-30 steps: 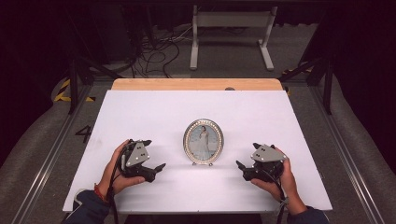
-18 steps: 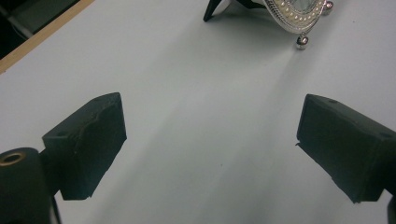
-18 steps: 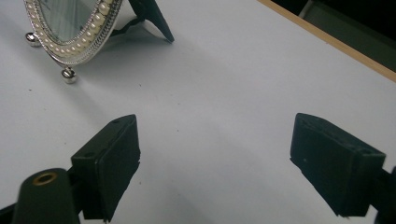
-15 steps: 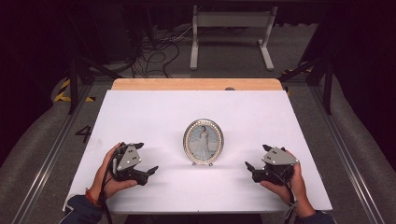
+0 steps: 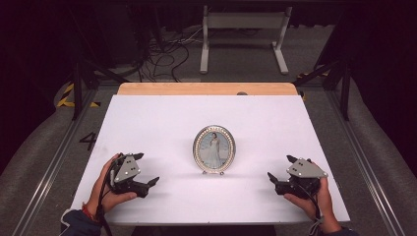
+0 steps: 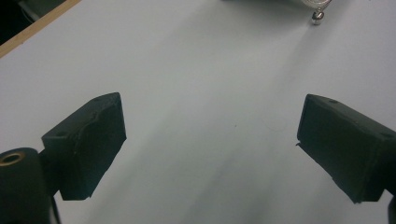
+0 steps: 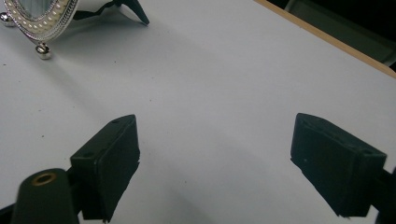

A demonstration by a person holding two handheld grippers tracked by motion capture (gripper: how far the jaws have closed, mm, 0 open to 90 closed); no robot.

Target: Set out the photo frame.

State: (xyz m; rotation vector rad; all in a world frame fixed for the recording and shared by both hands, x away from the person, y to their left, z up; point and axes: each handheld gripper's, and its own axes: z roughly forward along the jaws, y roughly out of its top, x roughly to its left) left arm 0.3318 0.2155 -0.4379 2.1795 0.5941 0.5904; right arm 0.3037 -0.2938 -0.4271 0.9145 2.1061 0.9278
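Where cables [image 5: 162, 51] trail behind, white table [image 5: 162, 123], oval frame [image 5: 214, 149]

The oval picture frame [image 7: 39, 21] is cut off at the upper left of the right gripper view. In the left gripper view only one ball foot [image 6: 318, 17] of it clears the top edge. From the high view, its portrait [image 5: 214, 150] is too small for detail.
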